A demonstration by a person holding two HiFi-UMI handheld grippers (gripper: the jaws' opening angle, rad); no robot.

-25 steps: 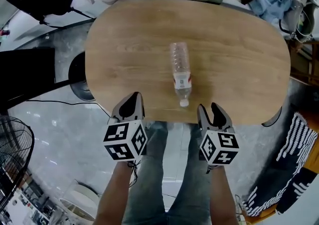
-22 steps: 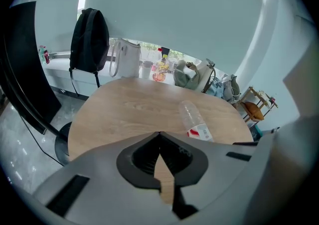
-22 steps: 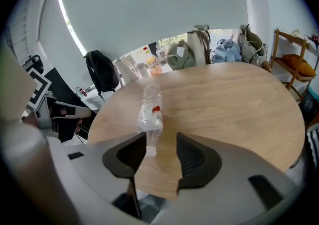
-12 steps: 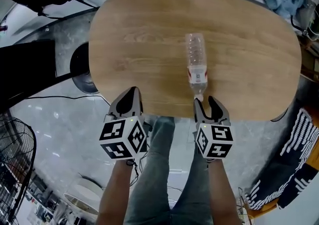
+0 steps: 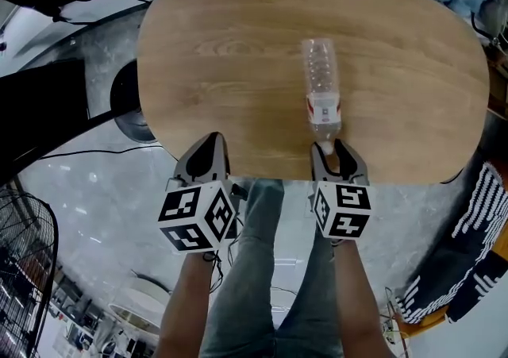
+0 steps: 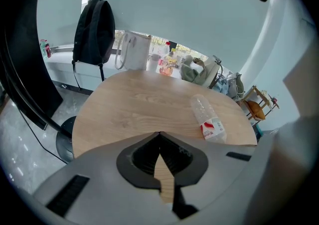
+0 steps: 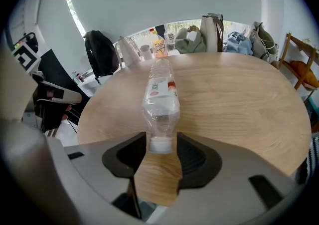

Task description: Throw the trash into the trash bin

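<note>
Right of centre on table (image 5: 222, 55), in head view: bottle (image 5: 321, 90) lying on its side, cap (image 7: 160, 144) toward lower edge of frame. Right gripper (image 5: 331, 150) open at table edge, cap between jaws, pads not pressing it. Left gripper (image 5: 211, 142) closed, empty, at lower left, well apart from bottle.

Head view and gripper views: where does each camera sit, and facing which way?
Head view: on the head, steeply down at table and bottle; left gripper, right gripper and legs show.
Left gripper view: on that gripper, along its shut jaws across the table.
Right gripper view: on that gripper, along its open jaws at the cap.
All share the bottle.
</note>
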